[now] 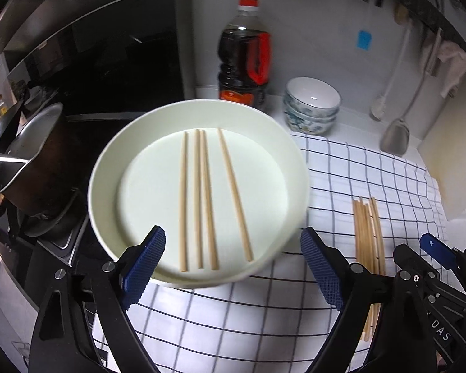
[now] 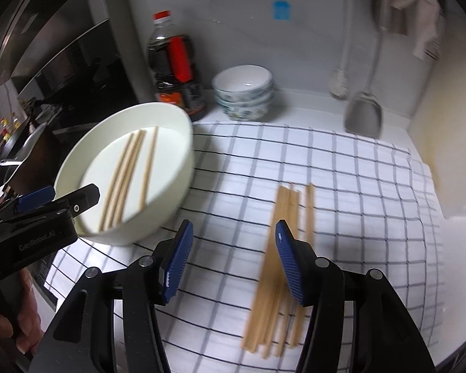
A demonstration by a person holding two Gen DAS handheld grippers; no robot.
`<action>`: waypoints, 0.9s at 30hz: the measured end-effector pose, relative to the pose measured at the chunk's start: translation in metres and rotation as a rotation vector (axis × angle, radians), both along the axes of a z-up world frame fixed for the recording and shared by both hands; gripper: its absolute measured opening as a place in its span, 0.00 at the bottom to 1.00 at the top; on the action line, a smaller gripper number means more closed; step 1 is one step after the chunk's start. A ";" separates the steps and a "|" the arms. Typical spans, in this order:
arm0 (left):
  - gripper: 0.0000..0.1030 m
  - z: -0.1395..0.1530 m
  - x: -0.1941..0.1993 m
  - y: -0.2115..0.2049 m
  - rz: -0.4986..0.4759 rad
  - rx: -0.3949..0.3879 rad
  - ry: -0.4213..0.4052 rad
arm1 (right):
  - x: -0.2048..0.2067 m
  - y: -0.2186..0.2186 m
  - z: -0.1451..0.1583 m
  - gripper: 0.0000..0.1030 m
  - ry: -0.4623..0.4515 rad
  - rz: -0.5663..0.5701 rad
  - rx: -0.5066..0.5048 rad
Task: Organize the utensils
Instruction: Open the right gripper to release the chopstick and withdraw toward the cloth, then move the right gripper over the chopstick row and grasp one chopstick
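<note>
Left hand-held gripper (image 1: 233, 267) is held with jaws wide, nothing between the pads; the near rim of the white bowl (image 1: 115, 155) sits in the gap but is not seen to be pressed. Right hand-held gripper (image 2: 231, 264) is held at a medium opening, also empty, angled down over the checked cloth (image 2: 372, 186).

Four chopsticks (image 1: 202, 199) are laid in the bowl, roughly parallel, tips toward the far rim. A loose bundle of chopsticks (image 2: 279, 264) is left on the cloth, well apart from the bowl; its lower end passes just behind the right pad and is motion-blurred, so contact cannot be judged. Task is judged partway done: the bundle is yet to be sorted.

Risks, as judged from here:
- Bundle is fanned and overlapping; a pinch at the present offset could catch only some sticks and scatter the rest.
- Sticks lie flat on soft cloth; the cloth could be pinched with them and dragged, shifting the bowl that rests partly on it.
- Bowl is seated near the cloth's left edge, beside the stove and the metal pot (image 1: 31, 161); a nudge from the left pads could slide it that way.
- Both grippers are worked close together, so a collision is possible if both are moved inward.
- Dark sauce bottle (image 2: 177, 71) and stacked patterned bowls (image 2: 244, 93) stand behind; an overshoot could knock them.
</note>
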State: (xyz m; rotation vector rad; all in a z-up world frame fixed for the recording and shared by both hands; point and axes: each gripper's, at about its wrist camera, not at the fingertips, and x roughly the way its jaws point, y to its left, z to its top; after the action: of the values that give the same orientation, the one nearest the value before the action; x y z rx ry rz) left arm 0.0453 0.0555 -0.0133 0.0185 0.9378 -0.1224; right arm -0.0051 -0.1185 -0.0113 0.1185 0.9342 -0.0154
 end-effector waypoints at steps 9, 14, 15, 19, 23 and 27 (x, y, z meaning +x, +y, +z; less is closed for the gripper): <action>0.85 -0.017 -0.022 -0.052 -0.093 -0.002 0.024 | -0.037 -0.058 -0.020 0.52 0.029 -0.130 0.007; 0.85 -0.032 -0.031 -0.075 -0.130 0.009 0.039 | -0.053 -0.084 -0.040 0.52 0.056 -0.185 -0.011; 0.85 -0.035 -0.033 -0.078 -0.136 0.013 0.041 | -0.056 -0.089 -0.046 0.52 0.064 -0.192 -0.015; 0.85 -0.046 -0.036 -0.089 -0.149 0.019 0.048 | -0.059 -0.101 -0.066 0.52 0.089 -0.207 -0.005; 0.85 -0.059 -0.036 -0.096 -0.150 0.021 0.052 | -0.055 -0.103 -0.080 0.52 0.094 -0.184 -0.010; 0.85 -0.071 -0.034 -0.102 -0.150 0.041 0.057 | -0.046 -0.103 -0.092 0.52 0.093 -0.166 -0.004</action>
State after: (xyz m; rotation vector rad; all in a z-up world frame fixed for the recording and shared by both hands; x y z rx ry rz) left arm 0.0117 -0.0463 -0.0846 0.1237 0.9956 -0.2438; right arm -0.0513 -0.2214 -0.1035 0.1923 1.0153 -0.1779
